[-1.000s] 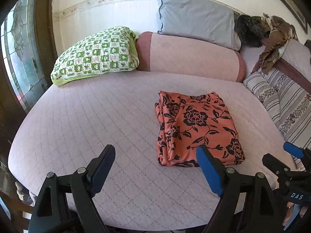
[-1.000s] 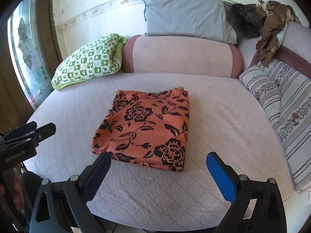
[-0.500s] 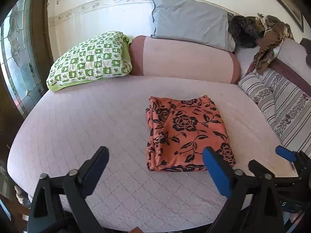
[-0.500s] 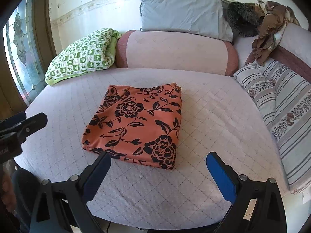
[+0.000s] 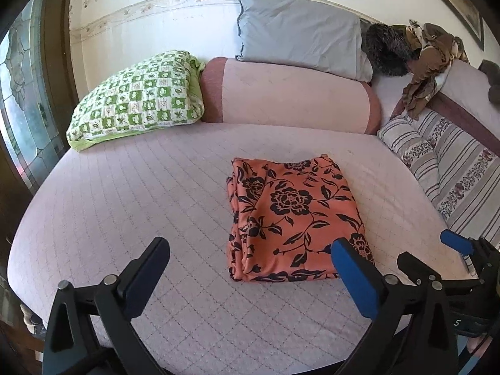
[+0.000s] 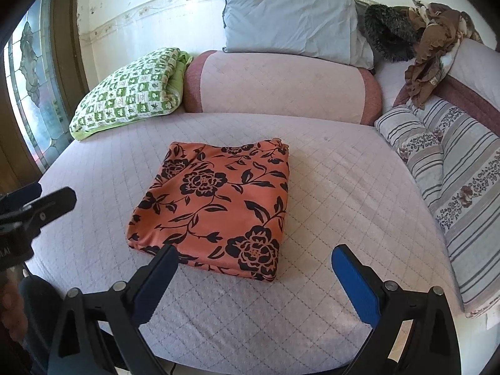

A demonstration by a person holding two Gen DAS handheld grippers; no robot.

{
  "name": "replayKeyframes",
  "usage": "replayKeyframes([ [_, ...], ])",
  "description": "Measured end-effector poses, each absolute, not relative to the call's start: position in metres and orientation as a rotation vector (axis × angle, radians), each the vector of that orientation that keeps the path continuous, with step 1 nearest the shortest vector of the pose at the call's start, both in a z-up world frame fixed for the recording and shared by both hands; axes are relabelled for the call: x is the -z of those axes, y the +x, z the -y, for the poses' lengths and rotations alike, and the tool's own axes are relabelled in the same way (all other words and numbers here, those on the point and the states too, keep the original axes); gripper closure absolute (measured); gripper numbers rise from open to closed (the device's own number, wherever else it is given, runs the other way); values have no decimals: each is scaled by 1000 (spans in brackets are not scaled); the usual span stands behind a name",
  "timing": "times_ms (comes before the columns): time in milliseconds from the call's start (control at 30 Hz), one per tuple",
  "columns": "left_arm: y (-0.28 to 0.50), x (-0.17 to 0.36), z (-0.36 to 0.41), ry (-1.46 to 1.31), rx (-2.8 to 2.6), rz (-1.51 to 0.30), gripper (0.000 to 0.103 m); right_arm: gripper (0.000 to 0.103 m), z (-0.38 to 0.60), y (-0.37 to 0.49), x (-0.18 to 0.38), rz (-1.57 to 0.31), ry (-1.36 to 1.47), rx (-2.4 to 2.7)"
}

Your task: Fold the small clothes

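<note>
The cloth (image 6: 215, 206), orange with black flowers, lies folded into a neat rectangle on the bed (image 6: 328, 187), about mid-mattress and nearer the front edge than the pillows. From the left wrist view its stacked layers show along the left side (image 5: 240, 218), a little uneven there, while the top face lies flat.

The left gripper (image 5: 250, 259) hovers over the front of the bed with its fingers (image 5: 353, 278) spread wide and nothing between them; the blue one overlaps the cloth's near right corner in that view, though I cannot tell whether it touches. The right gripper (image 6: 254, 264) hangs above the cloth's front edge, likewise spread and empty.

To my eye the fold looks finished or nearly so. If another fold is wanted, the thing to do is pinch both near corners through all the layers at once, lift only just clear of the bed, and carry them straight to the far edge so the stack does not slide apart. The loose left-hand layers are the likeliest to slip, so they want squaring first. If the job is done, both grippers simply need to draw away without catching the fabric.

As for containers, I see no basket, box or drawer in either view; the cloth rests on the bare quilted cover. A green checked pillow (image 6: 131, 90), a pink bolster (image 6: 281, 84) and a grey pillow (image 6: 290, 22) sit along the wall, well apart from it.
</note>
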State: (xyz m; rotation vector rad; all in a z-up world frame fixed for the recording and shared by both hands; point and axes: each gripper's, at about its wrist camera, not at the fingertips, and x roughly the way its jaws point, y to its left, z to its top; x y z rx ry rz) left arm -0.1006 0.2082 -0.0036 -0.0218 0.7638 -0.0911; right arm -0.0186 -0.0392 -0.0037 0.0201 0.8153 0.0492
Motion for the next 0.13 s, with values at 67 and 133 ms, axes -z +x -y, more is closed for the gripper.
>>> replayKeyframes([
  [67, -100, 5, -208, -34, 93, -757, 0, 3, 39, -17, 4, -815, 16, -49],
  [133, -96, 7, -205, -18, 86, -764, 0, 3, 39, -15, 4, -818, 15, -45],
])
